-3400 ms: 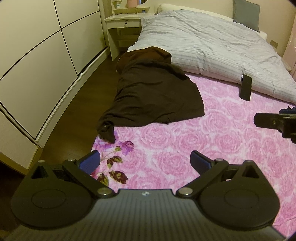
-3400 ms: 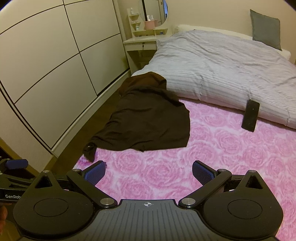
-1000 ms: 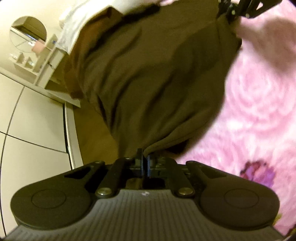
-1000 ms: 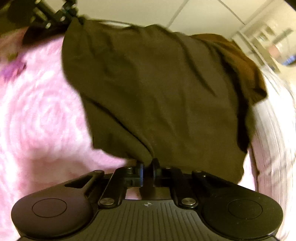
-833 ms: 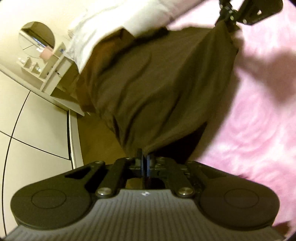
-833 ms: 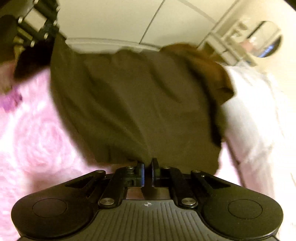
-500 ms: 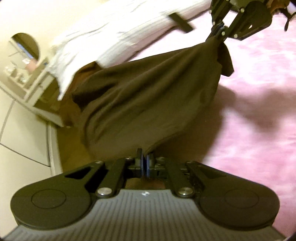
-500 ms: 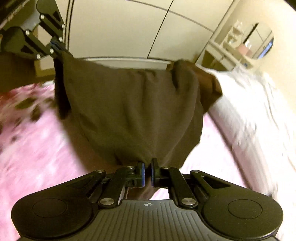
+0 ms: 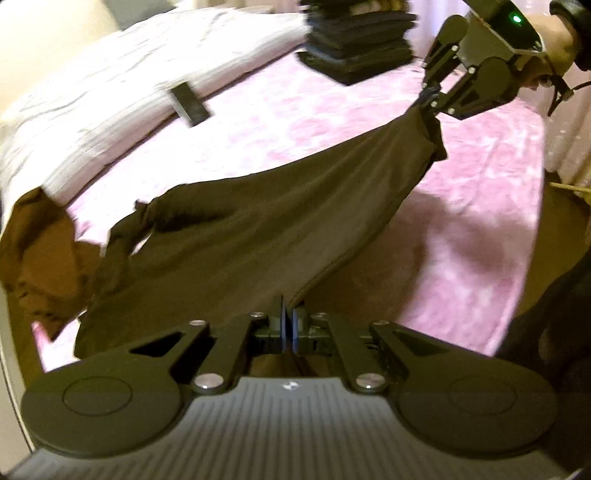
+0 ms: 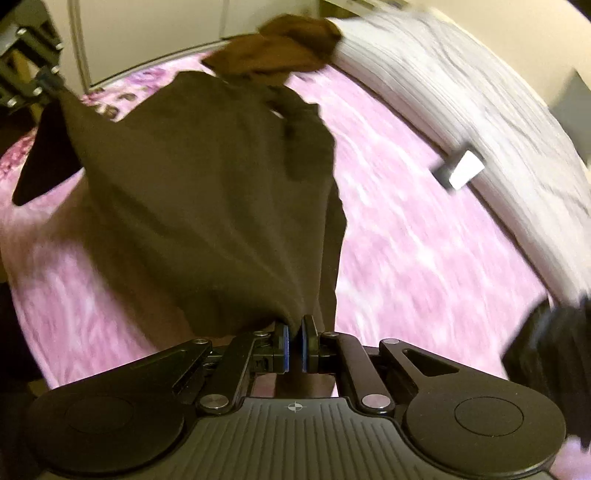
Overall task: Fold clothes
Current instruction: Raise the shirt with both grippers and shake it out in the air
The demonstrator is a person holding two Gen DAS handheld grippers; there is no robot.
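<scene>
Both grippers, left [image 9: 287, 323] & right [image 10: 293, 345], pinch soft dark-brown garment [image 9: 258, 229], stretched w/ folds over pink floral sheet [image 9: 461, 229].

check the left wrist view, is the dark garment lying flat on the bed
No, the dark garment hangs stretched between the left gripper and right gripper.

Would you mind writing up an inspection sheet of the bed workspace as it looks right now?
Surface: pink floral sheet, blurred.
Job's things: dark brown garment stretched between both grippers, far end trailing on the bed; second brown cloth beyond it.
Clutter: dark phone-like slab against the grey duvet; stack of dark folded items.
Grippers: left gripper and right gripper each shut on a corner.
Cables: thin cord near the person's hand.
Surroundings: pale wardrobe panels.
</scene>
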